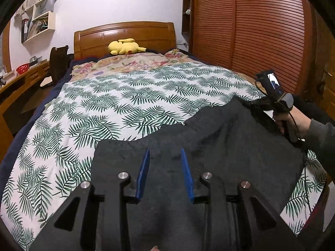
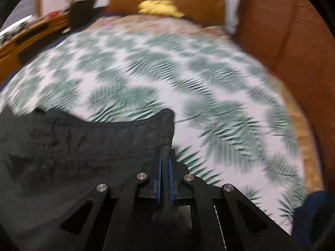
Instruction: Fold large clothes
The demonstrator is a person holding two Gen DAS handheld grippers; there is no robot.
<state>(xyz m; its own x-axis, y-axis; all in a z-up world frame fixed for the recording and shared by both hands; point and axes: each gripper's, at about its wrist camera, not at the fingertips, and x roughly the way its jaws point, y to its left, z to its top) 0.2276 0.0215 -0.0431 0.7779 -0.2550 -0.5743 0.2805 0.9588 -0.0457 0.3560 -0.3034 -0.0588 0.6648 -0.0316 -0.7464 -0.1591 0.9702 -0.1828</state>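
Note:
A large dark grey garment (image 1: 219, 138) lies spread over the near part of the leaf-print bedspread (image 1: 125, 104). My left gripper (image 1: 165, 152) is open, its blue pads (image 1: 144, 173) apart just above the cloth, holding nothing. My right gripper (image 2: 165, 159) is shut on the garment's edge (image 2: 167, 121), which rises in a peak from between the blue pads. In the left wrist view the right gripper (image 1: 249, 103) shows at the garment's far right corner, lifting it. The right wrist view is blurred by motion.
A yellow plush toy (image 1: 125, 46) lies by the wooden headboard (image 1: 125, 33). A slatted wooden wardrobe (image 1: 251, 31) stands right of the bed. A desk (image 1: 21, 77) with a red basket and a dark chair (image 1: 58, 62) stand left.

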